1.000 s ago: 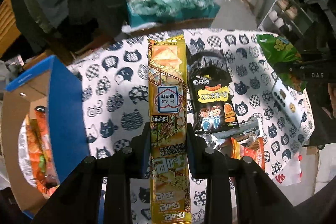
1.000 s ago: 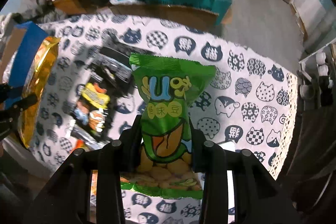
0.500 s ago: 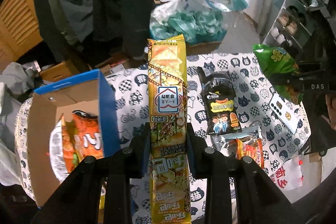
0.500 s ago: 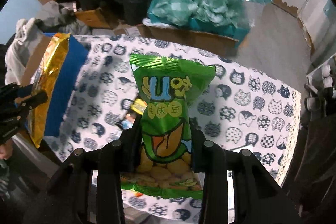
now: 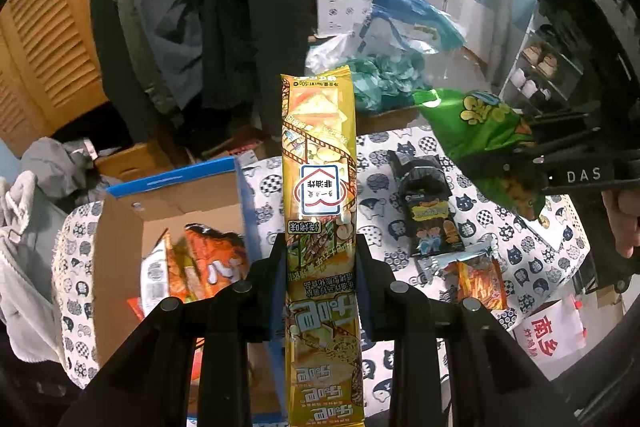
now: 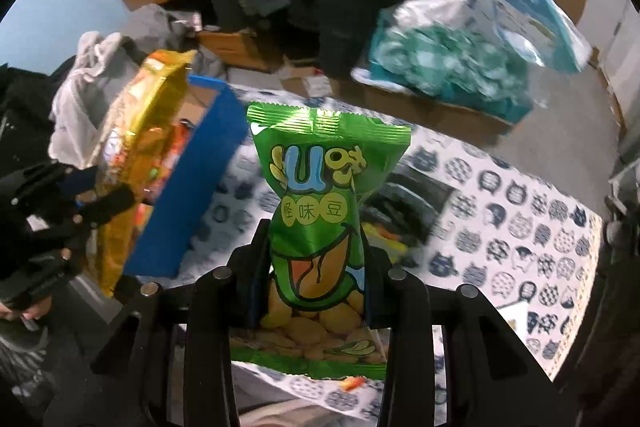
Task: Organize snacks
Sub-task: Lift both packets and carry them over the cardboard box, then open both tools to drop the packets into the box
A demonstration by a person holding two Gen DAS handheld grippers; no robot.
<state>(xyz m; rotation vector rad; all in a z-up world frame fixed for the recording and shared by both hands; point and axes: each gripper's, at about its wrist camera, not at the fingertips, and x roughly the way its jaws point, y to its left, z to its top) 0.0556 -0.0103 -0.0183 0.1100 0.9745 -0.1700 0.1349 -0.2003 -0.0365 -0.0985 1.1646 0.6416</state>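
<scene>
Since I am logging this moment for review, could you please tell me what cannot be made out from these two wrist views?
- Cardboard box, left wrist view: its bottom and lower contents are hidden by the orange packets and the left gripper.
- Yellow snack packet, left wrist view: its lower end is cut off by the picture edge.
- Black snack packet, right wrist view: blurred, largely behind the green bean bag.

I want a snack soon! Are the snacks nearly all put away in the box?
Partly. The cardboard box already holds some orange packets. In hand: the left tongs grip a long yellow packet, and the right tongs grip a green bean bag. Still left on the cat-print cloth: a black packet and an orange one.
</scene>
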